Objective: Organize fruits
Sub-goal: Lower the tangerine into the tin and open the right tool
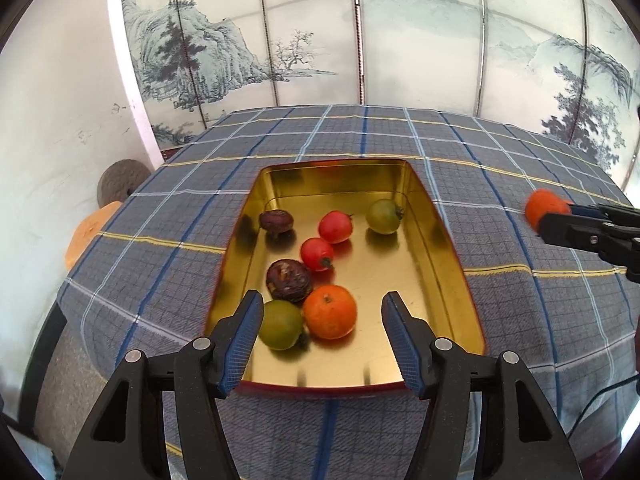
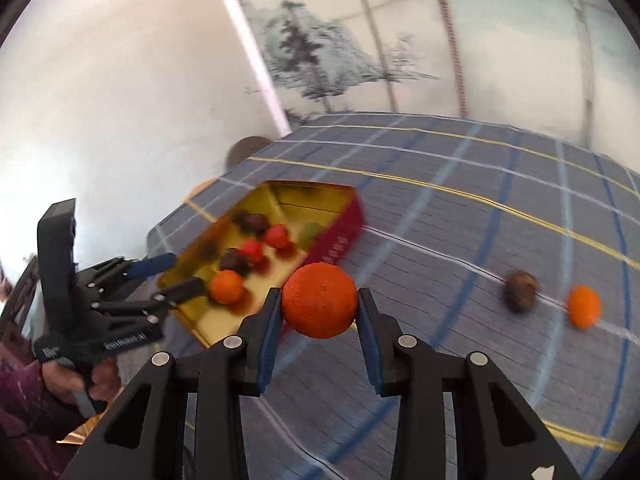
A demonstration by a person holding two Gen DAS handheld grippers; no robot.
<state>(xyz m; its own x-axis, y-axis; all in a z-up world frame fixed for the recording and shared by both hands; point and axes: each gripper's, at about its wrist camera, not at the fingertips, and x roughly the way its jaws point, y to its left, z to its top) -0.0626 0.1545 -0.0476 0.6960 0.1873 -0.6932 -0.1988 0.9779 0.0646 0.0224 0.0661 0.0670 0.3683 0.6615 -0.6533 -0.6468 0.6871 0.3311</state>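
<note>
A gold tin with red outer walls lies on the plaid tablecloth. Inside it sit an orange, two green fruits, two red tomatoes and two dark brown fruits. My left gripper hovers open over the tin's near end, with the orange and a green fruit between its fingers but untouched. My right gripper is shut on another orange, lifted above the cloth to the right of the tin. That held orange shows at the right edge of the left wrist view.
On the cloth to the right lie a loose brown fruit and a loose orange. A hand holds the left gripper at the tin's near corner. A painted screen stands behind the table. The table's left edge drops off beside the tin.
</note>
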